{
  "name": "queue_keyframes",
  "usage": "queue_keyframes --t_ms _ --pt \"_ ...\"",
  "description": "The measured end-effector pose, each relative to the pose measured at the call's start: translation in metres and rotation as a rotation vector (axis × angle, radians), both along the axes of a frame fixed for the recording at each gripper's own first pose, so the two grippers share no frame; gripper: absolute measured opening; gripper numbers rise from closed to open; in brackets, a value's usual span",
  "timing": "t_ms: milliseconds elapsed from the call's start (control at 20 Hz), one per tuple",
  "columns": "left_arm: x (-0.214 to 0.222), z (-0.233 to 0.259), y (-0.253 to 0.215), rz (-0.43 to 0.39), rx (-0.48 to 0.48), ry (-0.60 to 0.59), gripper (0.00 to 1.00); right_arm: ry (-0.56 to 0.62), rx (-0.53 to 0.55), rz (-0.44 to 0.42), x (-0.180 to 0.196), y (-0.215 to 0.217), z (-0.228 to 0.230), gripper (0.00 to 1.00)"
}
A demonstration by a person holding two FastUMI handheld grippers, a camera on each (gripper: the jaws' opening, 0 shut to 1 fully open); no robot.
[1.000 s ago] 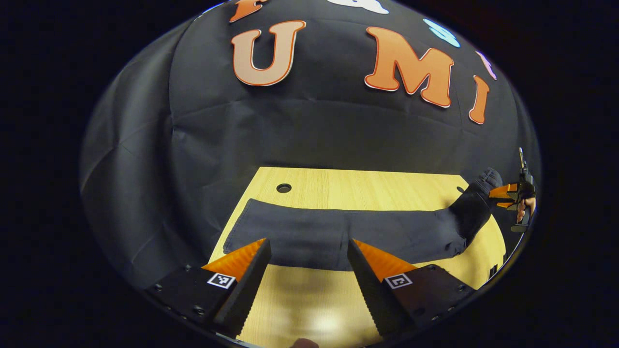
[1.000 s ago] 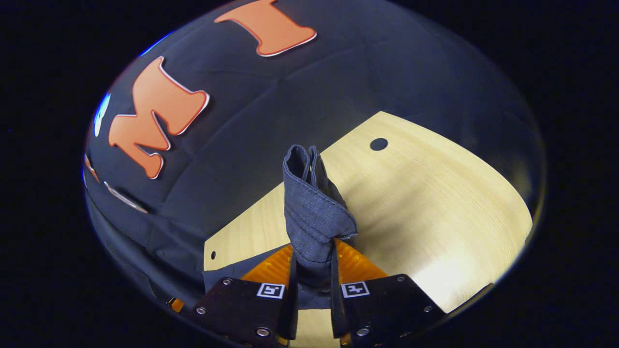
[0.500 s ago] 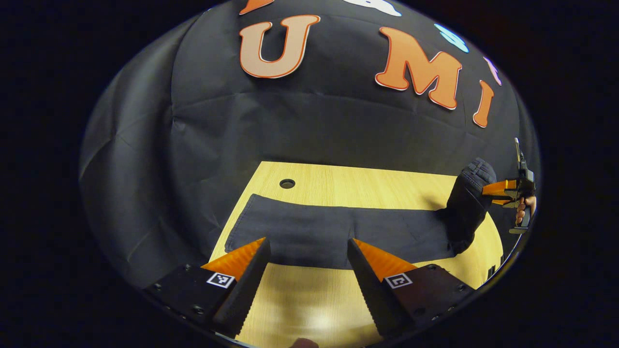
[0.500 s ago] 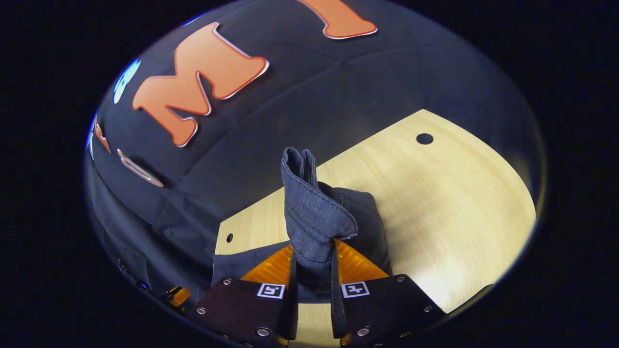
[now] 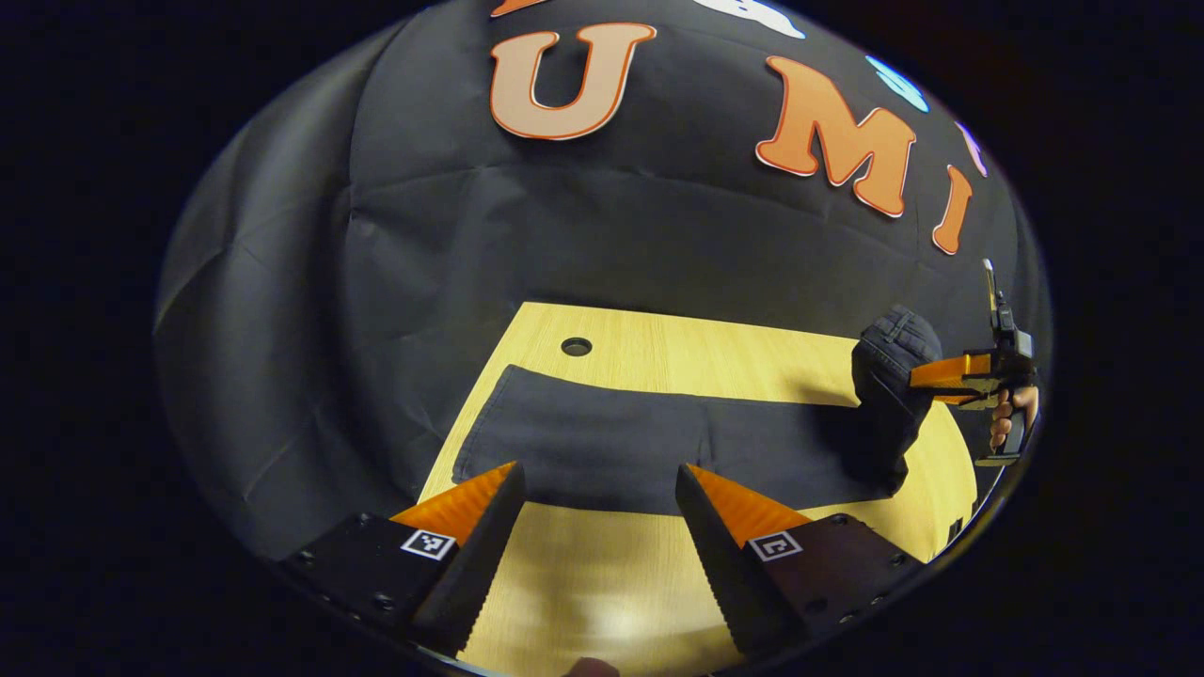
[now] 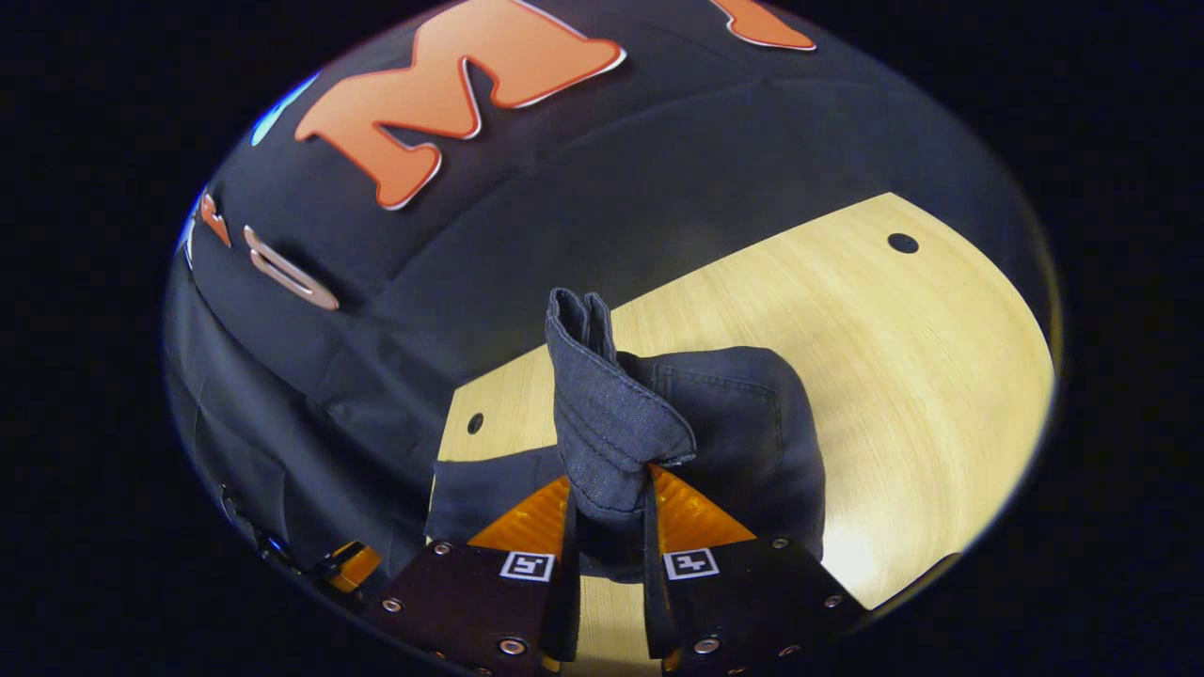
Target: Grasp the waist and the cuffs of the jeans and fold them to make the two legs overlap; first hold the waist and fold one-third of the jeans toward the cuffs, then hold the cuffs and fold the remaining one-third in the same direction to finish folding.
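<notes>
Between the right gripper (image 6: pixel 609 508) fingers: waist (image 6: pixel 602 404) was clamped, lifted for the 1st fold | ahead of the left gripper (image 5: pixel 597 508): jeans (image 5: pixel 658 447) lay flat on table (image 5: pixel 602 583); jaws were held apart, empty.

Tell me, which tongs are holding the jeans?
The right tongs: they are shut on a bunched end of the jeans, lifted off the table. The left tongs gape open with nothing between them.
</notes>
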State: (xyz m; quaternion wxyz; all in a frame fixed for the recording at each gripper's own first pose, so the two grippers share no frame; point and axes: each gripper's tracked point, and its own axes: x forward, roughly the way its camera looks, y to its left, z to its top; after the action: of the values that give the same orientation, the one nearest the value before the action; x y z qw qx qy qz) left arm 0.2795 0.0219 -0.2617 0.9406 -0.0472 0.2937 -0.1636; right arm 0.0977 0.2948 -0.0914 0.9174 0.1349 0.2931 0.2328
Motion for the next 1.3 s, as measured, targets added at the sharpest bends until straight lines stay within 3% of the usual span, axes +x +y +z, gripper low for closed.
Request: queue_keyframes --t_ms 350,450,550,600,650,700,750,800,850,1050,1300 --pt "0.006 -0.026 0.022 0.022 -0.009 0.051 0.98 0.11 -0.082 -0.004 0.0 0.04 -0.055 0.28" --pt "0.007 -0.032 0.026 0.021 -0.006 0.06 0.98 0.164 -0.064 0.037 -0.013 0.065 -0.071 0.48" --pt "0.007 -0.038 0.031 0.022 -0.008 0.067 0.98 0.181 -0.043 0.062 -0.018 0.085 -0.077 0.51" --pt "0.009 -0.04 0.032 0.023 -0.011 0.071 0.98 0.18 -0.039 0.073 -0.021 0.091 -0.077 0.41" --pt "0.01 -0.042 0.034 0.026 -0.016 0.076 0.98 0.175 -0.043 0.075 -0.023 0.094 -0.076 0.55" --pt "0.012 -0.045 0.036 0.031 -0.022 0.083 0.98 0.165 -0.04 0.081 -0.023 0.096 -0.074 0.57" --pt "0.013 -0.048 0.039 0.038 -0.029 0.091 0.98 0.153 -0.04 0.076 -0.022 0.093 -0.07 0.51" --pt "0.016 -0.054 0.04 0.046 -0.038 0.106 0.98 0.144 -0.036 0.068 -0.021 0.089 -0.066 0.64" --pt "0.02 -0.064 0.042 0.054 -0.043 0.124 0.98 0.13 -0.038 0.054 -0.019 0.085 -0.061 0.71" --pt "0.03 -0.093 0.047 0.09 -0.063 0.247 0.98 0.053 -0.06 0.003 -0.009 0.055 -0.04 0.86" --pt "0.05 -0.117 0.055 0.166 -0.164 0.4 0.98 -0.037 -0.079 -0.063 -0.009 0.015 -0.012 0.91"
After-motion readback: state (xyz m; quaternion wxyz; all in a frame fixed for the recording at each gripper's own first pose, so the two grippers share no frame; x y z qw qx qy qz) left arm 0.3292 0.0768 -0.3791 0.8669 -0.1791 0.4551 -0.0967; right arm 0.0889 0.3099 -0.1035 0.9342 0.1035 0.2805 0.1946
